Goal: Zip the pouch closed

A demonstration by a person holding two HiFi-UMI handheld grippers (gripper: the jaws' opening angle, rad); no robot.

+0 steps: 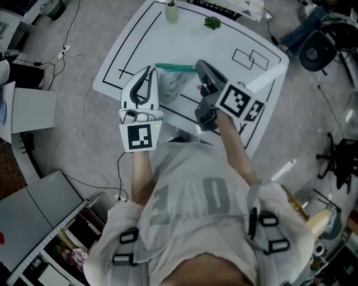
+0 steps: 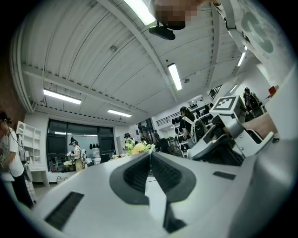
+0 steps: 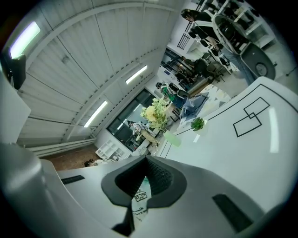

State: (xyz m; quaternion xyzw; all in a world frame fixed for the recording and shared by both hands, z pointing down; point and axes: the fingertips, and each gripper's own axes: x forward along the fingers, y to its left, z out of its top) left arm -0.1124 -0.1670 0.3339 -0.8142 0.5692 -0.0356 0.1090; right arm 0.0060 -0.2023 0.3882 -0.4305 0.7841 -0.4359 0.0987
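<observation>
Hanging above the white table (image 1: 224,39) near the middle of the head view, the pouch (image 1: 170,86) is stretched between the two grippers, its green zip edge (image 1: 176,67) running straight across the top and the pale printed body drooping below it. The left gripper (image 1: 150,68) is clenched on the left end of that edge; in its own view the jaws are pressed together with only a thin pale strip below the pads. The right gripper (image 1: 198,64) is clamped on the right end, and its view shows printed pouch fabric (image 3: 139,197) caught between the dark pads. Nothing lies on the table under the pouch. Toward the top of the head view, well apart from it, stand a pale green bottle (image 1: 172,12) and a small green plant (image 1: 212,22), with two overlapping black-outlined rectangles (image 1: 251,57) drawn to the right. The person's forearms and pale shirt (image 1: 201,206) fill the lower half of the frame. On the grey floor a cable (image 1: 84,117) trails at the left and a dark chair (image 1: 316,47) sits in the upper right. The left gripper view shows the right gripper's marker cube (image 2: 229,104) at the right, and yellow flowers (image 2: 137,148) and standing people further off.
</observation>
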